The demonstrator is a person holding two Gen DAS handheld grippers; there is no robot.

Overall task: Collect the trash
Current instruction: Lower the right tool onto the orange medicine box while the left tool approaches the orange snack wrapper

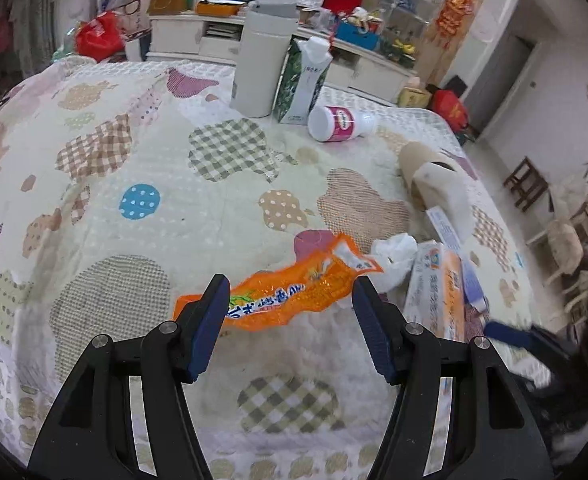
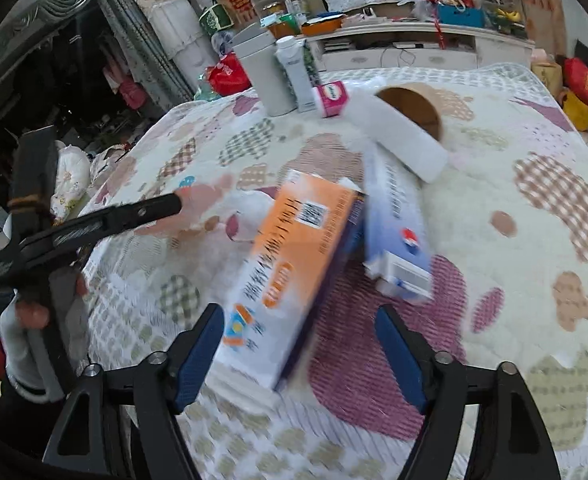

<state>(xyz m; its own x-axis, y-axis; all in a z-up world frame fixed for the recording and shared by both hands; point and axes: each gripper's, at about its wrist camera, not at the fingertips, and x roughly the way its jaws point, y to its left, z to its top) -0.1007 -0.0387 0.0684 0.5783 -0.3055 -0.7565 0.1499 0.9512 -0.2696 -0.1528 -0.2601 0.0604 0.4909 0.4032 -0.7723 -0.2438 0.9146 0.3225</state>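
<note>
My left gripper (image 1: 289,292) is open, its jaws on either side of an orange plastic wrapper (image 1: 289,294) lying on the patterned quilt (image 1: 141,152). My right gripper (image 2: 300,322) is open just in front of an orange-and-white carton (image 2: 289,264), which lies against a blue-and-white box (image 2: 398,220). The carton also shows in the left wrist view (image 1: 438,292), beside a crumpled white tissue (image 1: 394,252). A paper roll on a cardboard tube (image 2: 406,136) lies beyond the boxes. A white-and-pink bottle (image 1: 340,122) lies on its side further back. The left gripper shows at the left of the right wrist view (image 2: 93,224).
A tall white bin (image 1: 261,60) and a green-and-white milk carton (image 1: 302,80) stand at the far edge of the bed. A cluttered white cabinet (image 1: 213,36) lies behind. A wooden stool (image 1: 526,184) and chairs stand off the bed's right side.
</note>
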